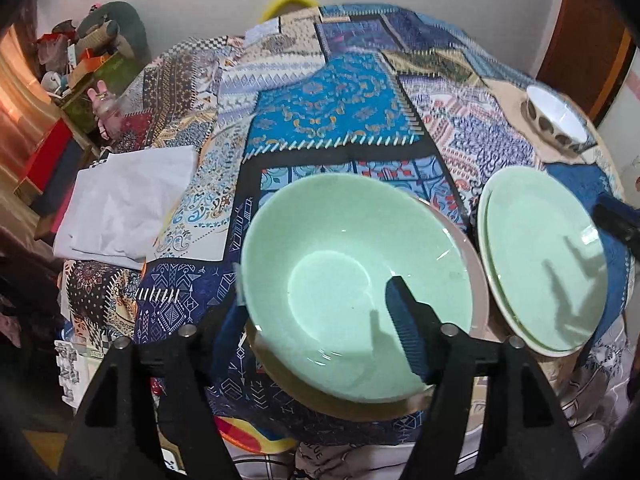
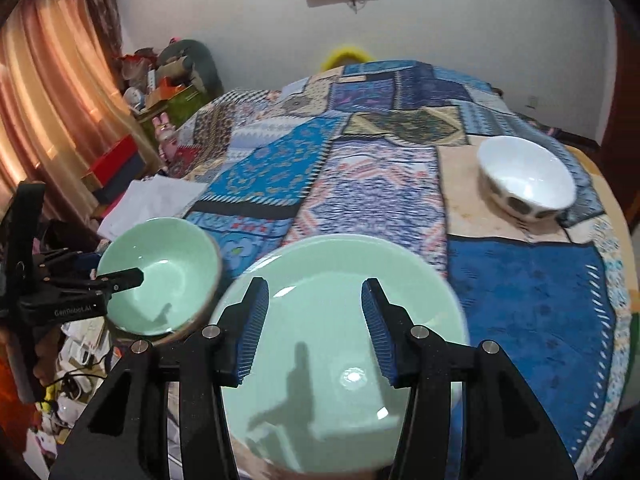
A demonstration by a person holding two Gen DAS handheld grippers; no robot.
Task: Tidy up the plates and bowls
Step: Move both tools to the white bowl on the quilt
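Bowls first: the glossy mint-green ceramic bowl (image 1: 352, 280) sits at the near edge of the patchwork-quilted table (image 1: 332, 120), apparently nested in a brownish one, likely to gather like with like; just beside it lies the mint-green ceramic plate (image 2: 344, 344) on a paler plate; well apart stands the white spotted bowl (image 2: 526, 180), seemingly unsorted. The left gripper (image 1: 316, 324) straddles the green bowl's near rim, jaws open, pads clear; the right gripper (image 2: 316, 328) hangs over the plate, jaws apart, holding nothing.
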